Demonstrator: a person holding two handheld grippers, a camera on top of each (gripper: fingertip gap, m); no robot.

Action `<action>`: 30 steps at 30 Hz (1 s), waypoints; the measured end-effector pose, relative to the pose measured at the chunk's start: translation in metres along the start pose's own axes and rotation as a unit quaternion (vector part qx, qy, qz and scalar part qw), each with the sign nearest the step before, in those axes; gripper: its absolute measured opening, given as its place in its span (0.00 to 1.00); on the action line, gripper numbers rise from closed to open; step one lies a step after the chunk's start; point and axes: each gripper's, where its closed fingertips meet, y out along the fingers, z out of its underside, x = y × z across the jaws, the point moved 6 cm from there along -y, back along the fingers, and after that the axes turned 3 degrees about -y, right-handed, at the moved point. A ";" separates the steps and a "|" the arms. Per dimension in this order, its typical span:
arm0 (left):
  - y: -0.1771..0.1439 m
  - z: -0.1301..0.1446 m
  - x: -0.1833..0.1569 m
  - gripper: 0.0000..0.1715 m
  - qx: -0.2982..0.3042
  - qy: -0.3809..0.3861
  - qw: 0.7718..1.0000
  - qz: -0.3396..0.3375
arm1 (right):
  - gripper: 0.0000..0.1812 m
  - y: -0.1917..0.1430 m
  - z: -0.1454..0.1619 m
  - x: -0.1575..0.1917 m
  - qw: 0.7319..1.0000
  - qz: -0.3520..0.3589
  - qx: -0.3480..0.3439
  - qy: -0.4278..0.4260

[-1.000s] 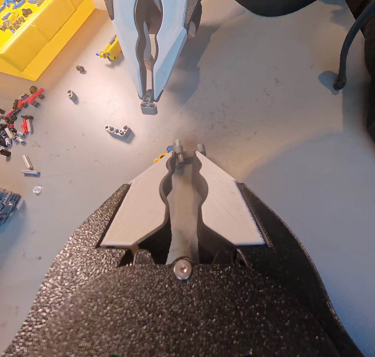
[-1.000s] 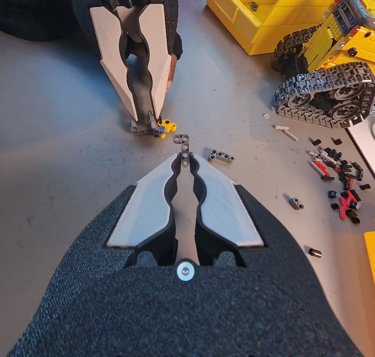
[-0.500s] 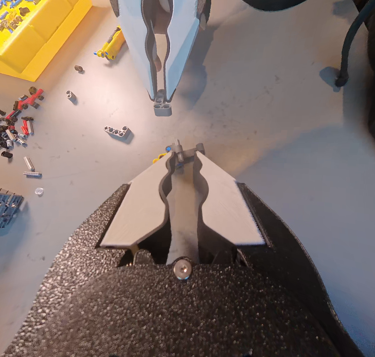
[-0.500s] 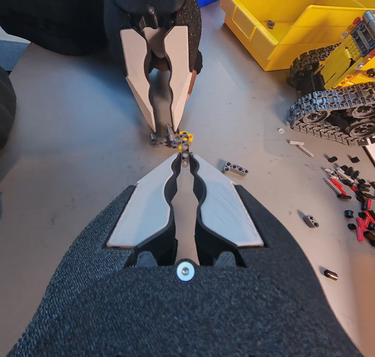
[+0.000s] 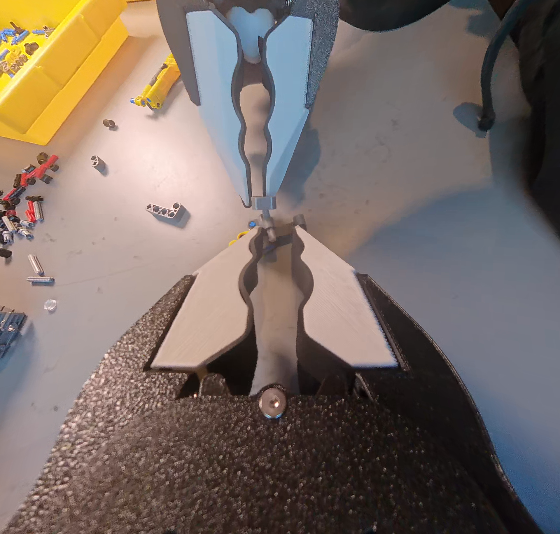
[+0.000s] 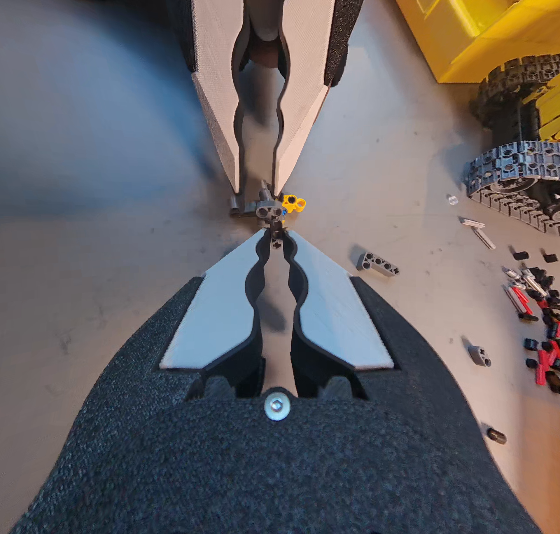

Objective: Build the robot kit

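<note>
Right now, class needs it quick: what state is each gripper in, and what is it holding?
Left gripper: shut on a small grey-and-yellow assembly.
Right gripper: shut on a grey L-shaped beam, touching that assembly.

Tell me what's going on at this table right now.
A person works two handheld grippers tip to tip over a grey table. The left gripper is shut on a small grey, yellow and blue brick assembly. The right gripper is shut on a dark grey L-shaped beam, whose end meets that assembly. Loose red and black pins and a yellow tracked model lie nearby.
</note>
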 end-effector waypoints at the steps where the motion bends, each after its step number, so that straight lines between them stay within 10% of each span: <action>1: -0.001 0.000 0.000 0.07 -0.004 -0.001 1.000 0.001 | 0.04 -0.001 -0.001 -0.001 1.000 0.000 -0.006 0.005; 26: 0.003 -0.002 -0.010 0.14 0.037 0.194 0.977 -0.078 | 0.04 0.008 -0.009 -0.006 1.000 0.006 -0.002 0.029; 30: -0.009 -0.007 -0.005 0.16 -0.006 0.117 0.992 -0.052 | 0.04 0.003 -0.009 -0.010 0.998 0.006 -0.027 0.058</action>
